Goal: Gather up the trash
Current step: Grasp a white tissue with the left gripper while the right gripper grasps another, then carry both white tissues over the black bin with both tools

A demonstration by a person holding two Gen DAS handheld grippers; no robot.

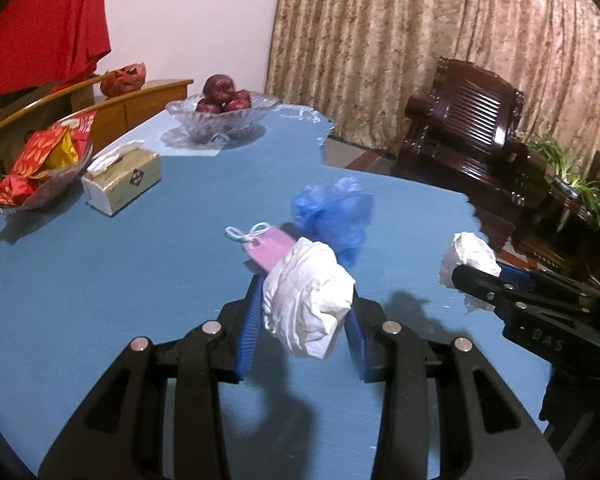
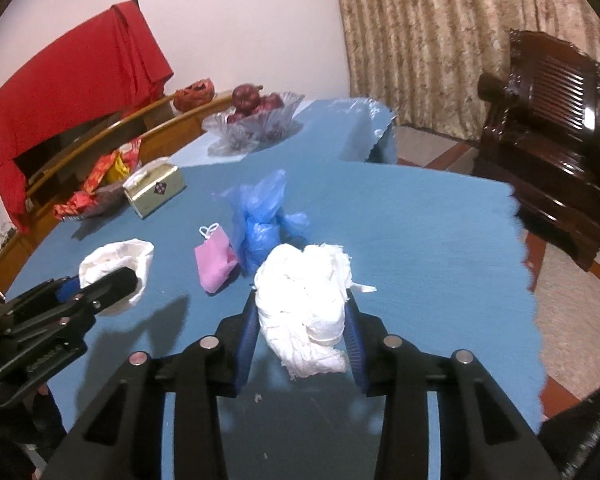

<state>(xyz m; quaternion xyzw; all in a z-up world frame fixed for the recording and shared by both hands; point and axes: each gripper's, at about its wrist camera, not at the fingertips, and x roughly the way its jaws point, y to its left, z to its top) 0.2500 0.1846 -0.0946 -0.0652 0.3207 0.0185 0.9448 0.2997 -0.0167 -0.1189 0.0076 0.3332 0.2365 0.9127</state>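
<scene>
My left gripper (image 1: 306, 296) is shut on a crumpled white tissue wad (image 1: 306, 304), held a little above the blue table (image 1: 140, 280). My right gripper (image 2: 302, 300) is shut on a second white tissue wad (image 2: 304, 312), also lifted off the table. Each gripper shows in the other's view: the right gripper (image 1: 472, 280) at the right edge, the left gripper (image 2: 116, 280) at the left. Just beyond both wads, a crumpled blue plastic bag (image 1: 332, 212) (image 2: 264, 216) and a small pink bag with a white string (image 1: 268, 248) (image 2: 214, 260) lie on the table.
A tissue box (image 1: 120, 180), a glass bowl of red snack packets (image 1: 40, 168) and a glass bowl of red fruit (image 1: 220, 112) stand at the far left. A dark wooden chair (image 1: 472, 128) stands past the table's right edge, before a curtain.
</scene>
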